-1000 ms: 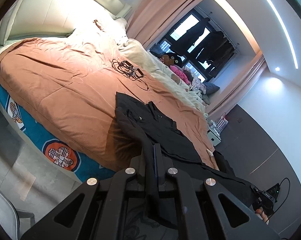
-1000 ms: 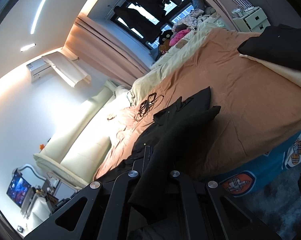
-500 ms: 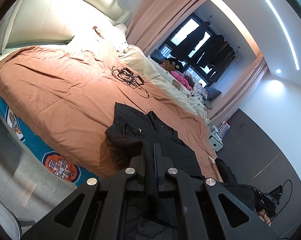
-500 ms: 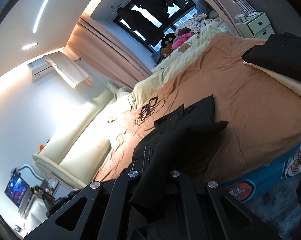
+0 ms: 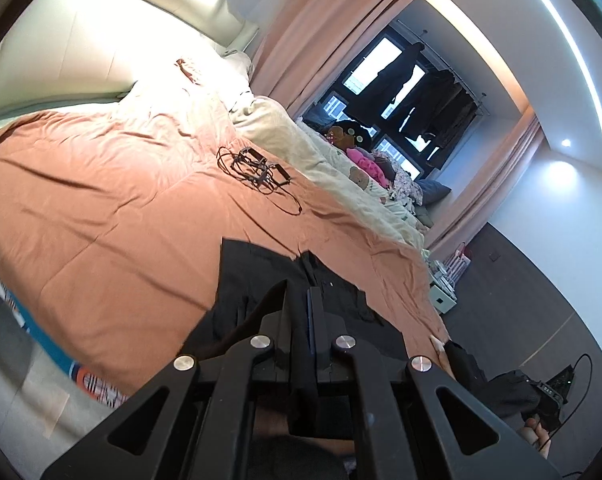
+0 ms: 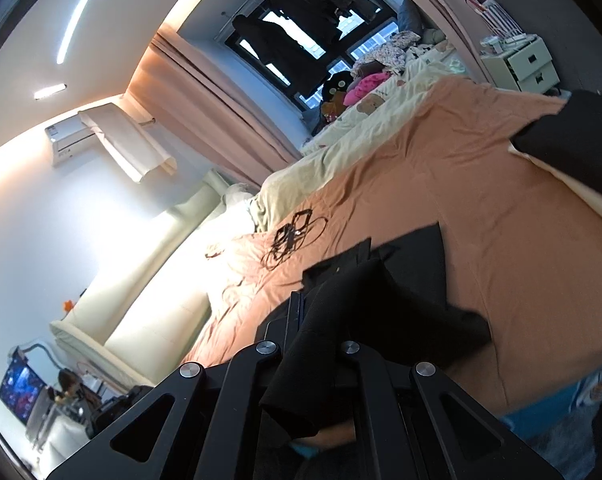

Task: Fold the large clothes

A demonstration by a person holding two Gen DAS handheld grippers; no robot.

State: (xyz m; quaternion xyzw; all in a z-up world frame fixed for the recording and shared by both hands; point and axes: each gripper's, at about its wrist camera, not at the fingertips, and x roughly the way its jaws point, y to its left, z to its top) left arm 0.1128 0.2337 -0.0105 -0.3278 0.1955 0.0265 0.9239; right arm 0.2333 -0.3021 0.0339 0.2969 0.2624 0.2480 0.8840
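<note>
One wide bed covered by an orange-brown quilt (image 5: 113, 216) fills the scene. On it lies one black garment (image 5: 261, 280) at the near edge, and one tangle of black cables (image 5: 257, 170) farther off. One cream blanket (image 5: 301, 152) runs along the far side. One second pile of folded black clothing (image 6: 573, 136) sits to the right. One white two-drawer nightstand (image 6: 529, 66) stands beyond. One white wall air conditioner (image 6: 67, 140) hangs at left.

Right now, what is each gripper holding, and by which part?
Both the left gripper and right gripper are shut on the black garment, each pinching an edge on the near side; which part exactly cannot be told.
</note>
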